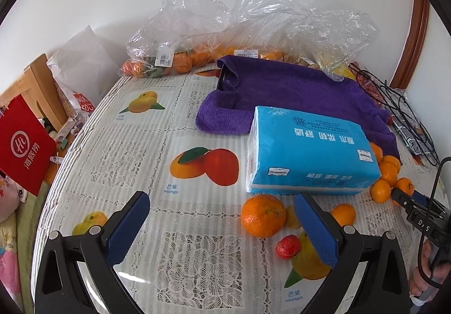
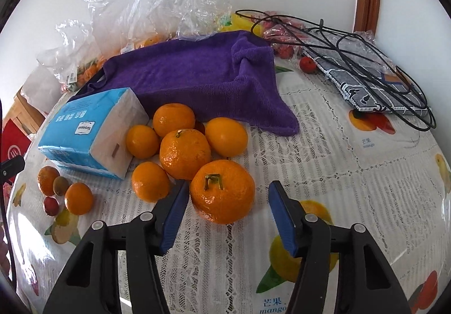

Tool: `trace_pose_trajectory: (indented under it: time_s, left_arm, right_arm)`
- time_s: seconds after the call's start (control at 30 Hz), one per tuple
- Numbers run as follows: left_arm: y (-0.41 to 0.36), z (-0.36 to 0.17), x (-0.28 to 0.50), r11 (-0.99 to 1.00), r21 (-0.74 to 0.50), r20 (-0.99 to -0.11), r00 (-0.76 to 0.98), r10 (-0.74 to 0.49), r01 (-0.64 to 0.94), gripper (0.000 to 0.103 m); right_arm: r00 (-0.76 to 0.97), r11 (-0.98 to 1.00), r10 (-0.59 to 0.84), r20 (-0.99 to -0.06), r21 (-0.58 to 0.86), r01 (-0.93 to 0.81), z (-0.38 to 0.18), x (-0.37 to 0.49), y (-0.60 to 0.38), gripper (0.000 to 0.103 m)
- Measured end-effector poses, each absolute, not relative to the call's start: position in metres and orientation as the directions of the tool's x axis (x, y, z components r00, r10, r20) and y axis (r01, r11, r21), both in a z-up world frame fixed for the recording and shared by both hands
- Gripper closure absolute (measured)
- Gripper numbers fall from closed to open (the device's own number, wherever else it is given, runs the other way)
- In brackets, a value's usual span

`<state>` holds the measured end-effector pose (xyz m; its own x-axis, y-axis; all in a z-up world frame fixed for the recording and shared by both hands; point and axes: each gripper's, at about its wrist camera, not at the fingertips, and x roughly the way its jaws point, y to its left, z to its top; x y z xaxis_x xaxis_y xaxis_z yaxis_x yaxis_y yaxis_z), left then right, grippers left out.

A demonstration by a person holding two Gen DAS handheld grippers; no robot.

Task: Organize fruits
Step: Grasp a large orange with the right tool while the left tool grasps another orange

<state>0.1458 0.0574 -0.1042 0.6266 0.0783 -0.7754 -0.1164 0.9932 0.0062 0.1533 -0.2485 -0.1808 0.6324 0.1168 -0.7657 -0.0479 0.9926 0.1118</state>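
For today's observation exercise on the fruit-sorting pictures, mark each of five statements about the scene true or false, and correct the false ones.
1. The right claw stands open around a large orange. True.
2. The left claw is shut on a small red fruit. False: it is open and empty; the small red fruit lies on the tablecloth beside its right finger.
3. The blue tissue pack lies partly on the purple towel. True.
4. The oranges by the right claw sit inside a plastic bag. False: they lie loose on the tablecloth; the plastic bags are at the back.
5. A black cable lies across a patterned pouch. True.
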Motion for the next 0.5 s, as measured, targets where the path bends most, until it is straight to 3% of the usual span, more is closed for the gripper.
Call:
trace_pose_trajectory:
  time_s: [0.23,0.5]
  left_arm:
    - [0.06,-0.117,0.146,0.996,-0.034,-0.797,0.603,0.023,-0.082,0.002]
    - [0.051,-0.132,0.154,0.997,-0.056,-0.82,0.573,-0.019,-0.047,0.016]
  right_arm:
    - [0.658,0.996,0.089,-0.748,0.075,-0.049,-0.179,0.14,-0.242,0.059]
    - [0.672,0.996,0.09,-0.735,0.055,-0.074,-0.176,0.122,-0.236,0.059]
